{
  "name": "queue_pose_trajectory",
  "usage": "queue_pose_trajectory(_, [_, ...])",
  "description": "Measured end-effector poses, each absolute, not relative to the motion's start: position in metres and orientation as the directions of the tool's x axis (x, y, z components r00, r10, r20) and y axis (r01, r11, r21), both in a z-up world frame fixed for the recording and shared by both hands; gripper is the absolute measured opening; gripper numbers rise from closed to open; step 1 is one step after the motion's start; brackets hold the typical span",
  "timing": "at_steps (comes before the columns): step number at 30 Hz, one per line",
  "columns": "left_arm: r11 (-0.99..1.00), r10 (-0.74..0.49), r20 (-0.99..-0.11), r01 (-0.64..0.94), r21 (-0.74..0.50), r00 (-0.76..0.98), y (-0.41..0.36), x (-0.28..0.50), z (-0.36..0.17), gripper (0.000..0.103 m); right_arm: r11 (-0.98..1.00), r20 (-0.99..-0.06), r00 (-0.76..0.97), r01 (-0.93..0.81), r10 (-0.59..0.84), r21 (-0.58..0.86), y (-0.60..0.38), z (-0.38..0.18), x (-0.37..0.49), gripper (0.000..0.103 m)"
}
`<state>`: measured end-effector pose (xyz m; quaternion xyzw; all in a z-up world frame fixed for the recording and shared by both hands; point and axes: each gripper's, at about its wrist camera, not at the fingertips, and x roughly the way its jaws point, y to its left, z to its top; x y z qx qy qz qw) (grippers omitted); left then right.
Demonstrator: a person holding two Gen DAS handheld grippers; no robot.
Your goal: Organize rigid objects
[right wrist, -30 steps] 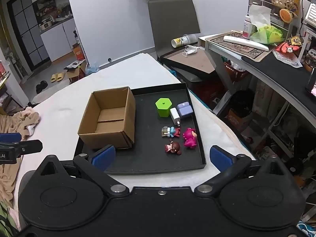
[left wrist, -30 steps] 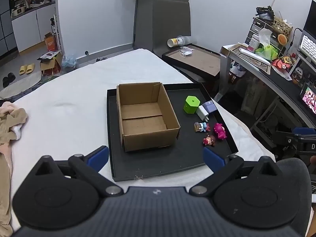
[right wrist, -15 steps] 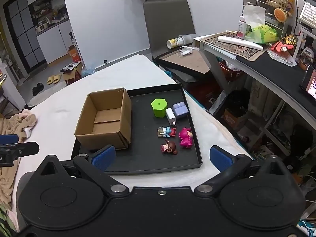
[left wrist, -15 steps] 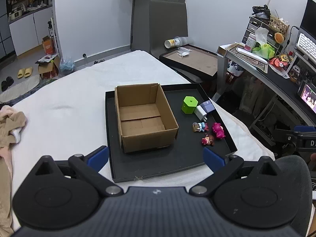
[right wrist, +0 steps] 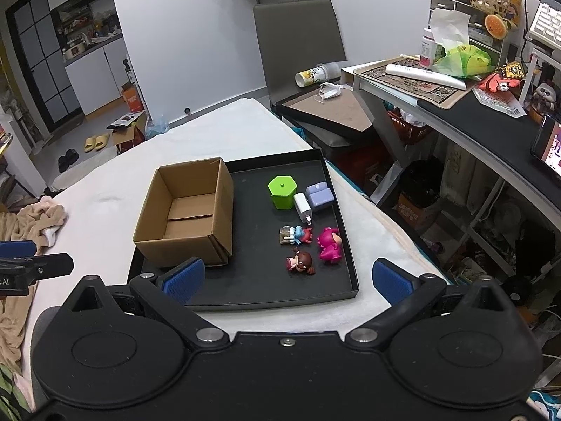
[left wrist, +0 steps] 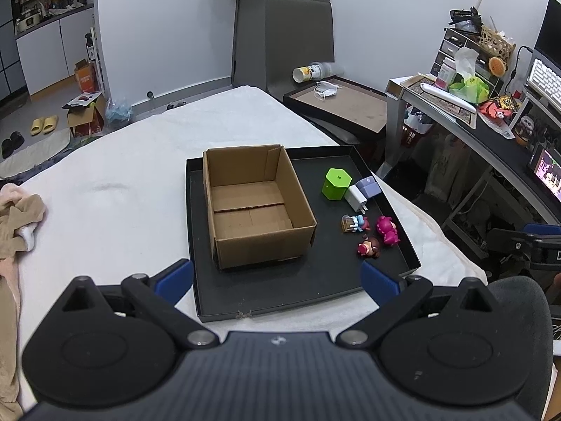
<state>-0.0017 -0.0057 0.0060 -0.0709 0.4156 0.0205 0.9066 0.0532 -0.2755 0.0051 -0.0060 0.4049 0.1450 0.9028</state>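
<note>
My left gripper (left wrist: 277,280) and my right gripper (right wrist: 285,279) both hang above the near edge of a black tray (left wrist: 298,294), and the jaws of each are spread wide with nothing between them. The blue pads (left wrist: 174,278) of the left gripper frame the tray's near side.

The tray lies on a white cloth-covered surface (left wrist: 115,193). On the tray's left half stands an open cardboard box (left wrist: 256,207), upright, flaps gone or folded in, with nothing inside it. The small rigid things all sit on the tray's right half, outside the box. Farthest from me is a green hexagonal container (right wrist: 282,191). Just beside it, on its right, lie a white charger plug (right wrist: 303,207) and a pale lilac block (right wrist: 319,194), the two touching or nearly so. Nearer to me are three small toy figures close together: one with blue and red parts (right wrist: 296,235) lying on its side, a magenta one (right wrist: 329,244) to its right, and a brown-haired one (right wrist: 301,261) nearest the tray's front edge.

In the right wrist view, part of the left gripper shows at the far left edge. A beige cloth (left wrist: 17,217) lies crumpled at the left of the white surface. To the right stands a cluttered table (right wrist: 455,105).
</note>
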Motion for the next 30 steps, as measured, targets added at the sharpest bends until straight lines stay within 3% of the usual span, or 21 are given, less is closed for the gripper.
queue_pose_trajectory(30, [0.991, -0.034, -0.750, -0.076, -0.112, 0.661, -0.0114, -0.0042, 0.0089, 0.101, 0.956, -0.731, 0.629, -0.269, 0.264, 0.114, -0.2749, 0.0071, 0.0501, 0.103])
